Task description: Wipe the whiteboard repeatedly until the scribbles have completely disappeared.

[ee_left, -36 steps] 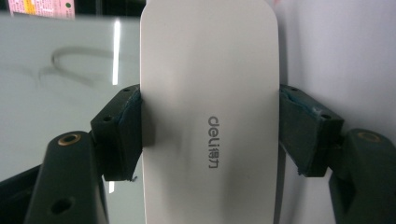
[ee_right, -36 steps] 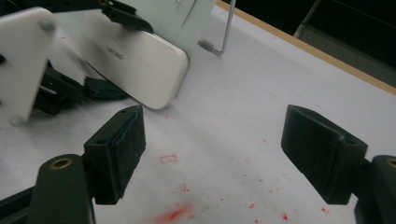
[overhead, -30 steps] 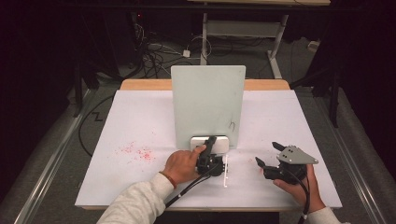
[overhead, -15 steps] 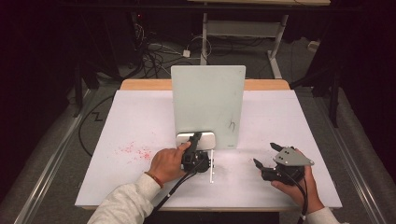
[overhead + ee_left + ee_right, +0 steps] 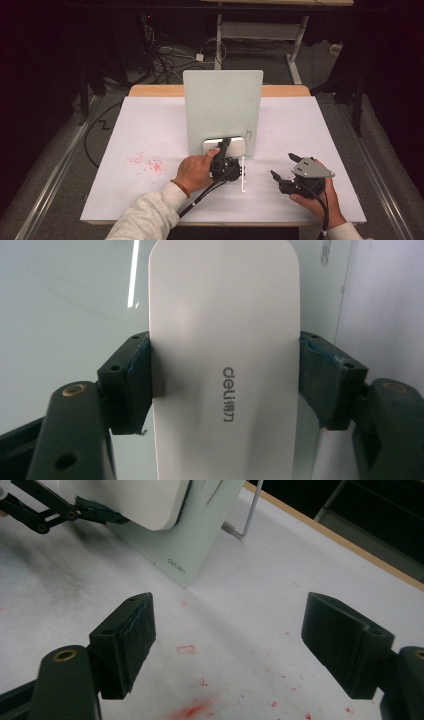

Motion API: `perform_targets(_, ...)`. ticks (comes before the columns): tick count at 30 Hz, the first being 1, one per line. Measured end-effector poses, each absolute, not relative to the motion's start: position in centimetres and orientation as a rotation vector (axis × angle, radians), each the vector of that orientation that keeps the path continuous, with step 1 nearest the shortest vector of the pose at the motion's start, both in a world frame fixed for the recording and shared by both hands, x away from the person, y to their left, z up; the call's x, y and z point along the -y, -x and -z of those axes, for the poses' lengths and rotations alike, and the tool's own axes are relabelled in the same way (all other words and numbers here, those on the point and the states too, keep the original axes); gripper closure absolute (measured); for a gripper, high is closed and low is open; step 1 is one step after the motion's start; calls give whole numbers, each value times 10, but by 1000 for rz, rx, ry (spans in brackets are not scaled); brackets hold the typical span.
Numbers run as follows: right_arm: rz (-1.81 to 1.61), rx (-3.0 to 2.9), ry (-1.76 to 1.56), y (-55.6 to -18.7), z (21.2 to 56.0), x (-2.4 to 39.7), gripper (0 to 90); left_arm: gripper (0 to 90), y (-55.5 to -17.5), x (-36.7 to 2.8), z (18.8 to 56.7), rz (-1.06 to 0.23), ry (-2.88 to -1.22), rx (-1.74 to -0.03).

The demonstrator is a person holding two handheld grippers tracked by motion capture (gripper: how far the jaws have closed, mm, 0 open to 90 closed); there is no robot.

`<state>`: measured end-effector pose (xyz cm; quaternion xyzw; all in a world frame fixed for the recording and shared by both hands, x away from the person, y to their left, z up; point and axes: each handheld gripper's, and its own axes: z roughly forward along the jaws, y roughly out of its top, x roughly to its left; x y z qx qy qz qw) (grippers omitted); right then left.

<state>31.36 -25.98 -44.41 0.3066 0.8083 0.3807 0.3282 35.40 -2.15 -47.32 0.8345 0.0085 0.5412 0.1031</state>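
The left gripper [image 5: 225, 385] clamps the rounded white plastic eraser [image 5: 225, 340] flat against the upright pale-green glass board [image 5: 222, 110], apparently to wipe it, while the right gripper [image 5: 230, 645] waits wide open, empty.

Left hand-held gripper [image 5: 223, 150]: black body and black linkage arms with brass-coloured pivot pins and small screw holes; jaw pads faced with dark blue-grey lining, frayed at the edges. A black cable trails from it along a light grey sleeve [image 5: 145, 217], with a reddish-brown band at the wrist. Right hand-held gripper [image 5: 282, 170]: same black build, topped by a grey three-cornered plate with dark screws; black cable below.
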Motion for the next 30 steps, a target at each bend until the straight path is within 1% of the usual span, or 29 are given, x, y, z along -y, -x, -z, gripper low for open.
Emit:
perform_targets(10, -996, -2114, -808, -314, 445, 260, 224, 292, -360, 39, 462, -1559, -2422, -60)
perform_targets(14, -994, -2119, -798, -313, 445, 260, 224, 291, -362, 42, 454, -1581, -2377, -120)
perform_targets(16, -997, -2119, -801, -313, 445, 260, 224, 292, -365, 39, 444, -1579, -2341, -177)
perform_targets(18, -996, -2121, -799, -313, 445, 260, 224, 292, -370, 33, 434, -1545, -2312, -236)
perform_targets(22, -991, -2123, -793, -313, 445, 260, 224, 291, -372, 21, 425, -1536, -2282, -294)
perform_targets(25, -992, -2121, -796, -313, 445, 260, 224, 291, -371, 14, 427, -1535, -2268, -317)
perform_targets(30, -991, -2125, -789, -312, 445, 259, 225, 291, -365, 5, 445, -1535, -2271, -308)
